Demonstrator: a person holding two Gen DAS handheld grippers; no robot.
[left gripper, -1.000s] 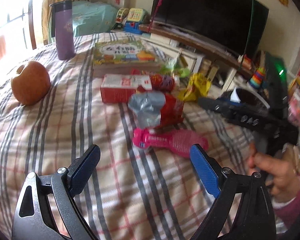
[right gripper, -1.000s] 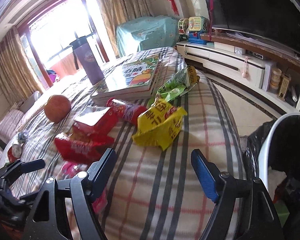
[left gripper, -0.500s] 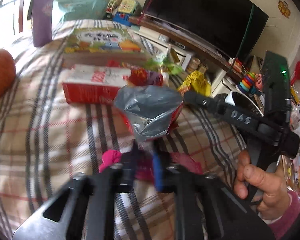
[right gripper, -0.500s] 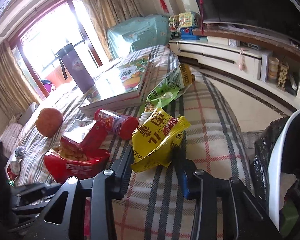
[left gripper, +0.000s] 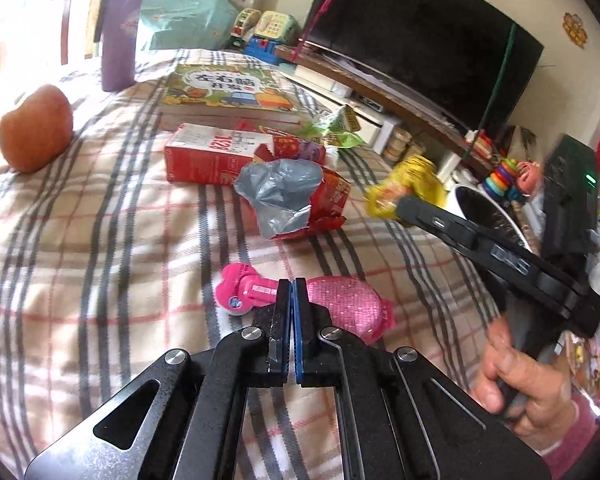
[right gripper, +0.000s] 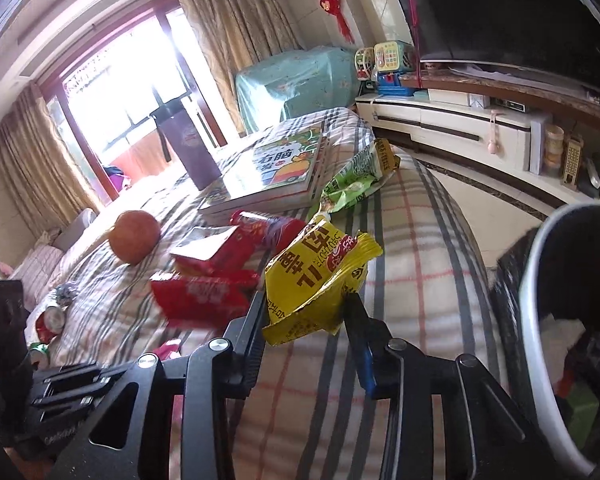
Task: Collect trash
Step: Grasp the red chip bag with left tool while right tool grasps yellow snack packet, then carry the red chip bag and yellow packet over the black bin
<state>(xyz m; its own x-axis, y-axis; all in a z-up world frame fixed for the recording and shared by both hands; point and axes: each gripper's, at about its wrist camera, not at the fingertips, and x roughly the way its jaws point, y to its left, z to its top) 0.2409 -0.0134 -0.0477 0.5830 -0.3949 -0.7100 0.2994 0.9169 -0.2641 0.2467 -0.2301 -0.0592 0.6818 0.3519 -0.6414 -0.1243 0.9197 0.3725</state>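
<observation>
Yellow crinkly snack wrapper (right gripper: 320,280) is up off the plaid blanket (right gripper: 420,248), pinched between the two fingers of the right tool (right gripper: 306,316), and the white-rimmed bin with its black liner (right gripper: 540,280) sits close on the right, just off the table edge. So that's one piece in hand, by my read about to be carried over and dropped. Inside the bin something white and something green already show, though what they are is unclear.

Over on the left tool (left gripper: 291,308), the fingers are pressed tight together with nothing visibly between them, poised just near of the pink plastic pouch with a round cap (left gripper: 300,300) lying on the blanket. Not gripping it, as far as I can see.

Plenty left to collect: the torn red foil bag with its silver lining showing (left gripper: 296,200), the red-and-white carton (left gripper: 208,156) behind it, a green wrapper (right gripper: 356,184) at the far edge, and a small red packet (left gripper: 296,148). The orange-brown fruit (left gripper: 34,128), the purple tumbler (left gripper: 118,32) and the children's book (left gripper: 228,92) probably stay.

Writing: the book cover reads 左右脑 in big characters; the yellow wrapper carries large red Chinese characters I can't make out cleanly.
</observation>
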